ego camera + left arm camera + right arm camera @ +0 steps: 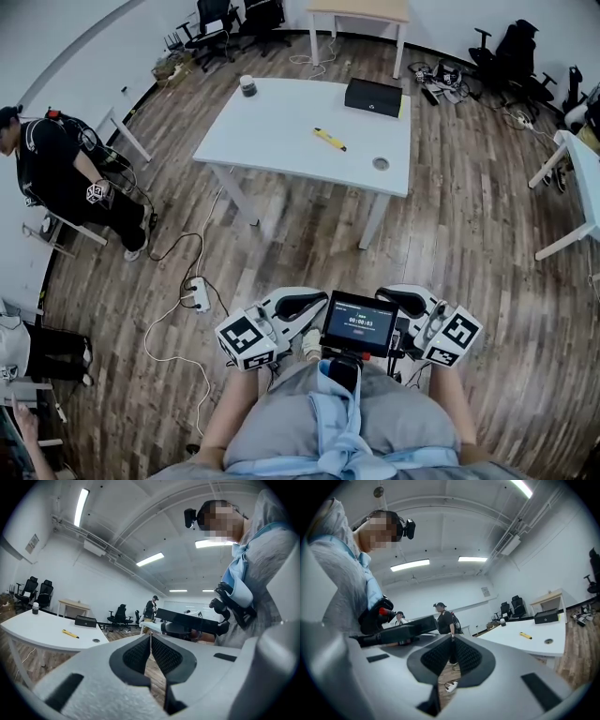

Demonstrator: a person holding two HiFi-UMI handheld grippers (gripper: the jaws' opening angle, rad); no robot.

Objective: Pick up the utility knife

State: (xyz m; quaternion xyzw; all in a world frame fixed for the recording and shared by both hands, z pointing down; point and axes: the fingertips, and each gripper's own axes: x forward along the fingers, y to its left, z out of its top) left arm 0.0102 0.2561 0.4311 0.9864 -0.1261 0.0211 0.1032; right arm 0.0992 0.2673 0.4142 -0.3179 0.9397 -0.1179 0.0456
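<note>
Brown wood planks with a faint sheen make up the floor (pixel 469 225). At upper centre the white table (pixel 281 131) looks smooth and matt, and the utility knife (pixel 329 139) looks like yellow plastic. The left gripper (pixel 150 635) and right gripper (pixel 453 637) have grainy matt grey shells and black cross-hatched pads (pixel 136 655).

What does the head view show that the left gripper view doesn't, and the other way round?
Only the head view: a seated person at the left and a power strip on the wooden floor.

Only the left gripper view: ceiling light strips, a standing person far back, and the left tool with its jaws together and nothing between them.

Both: the white table, with the yellow utility knife, a black box and a dark cup on it, all untouched.
</note>
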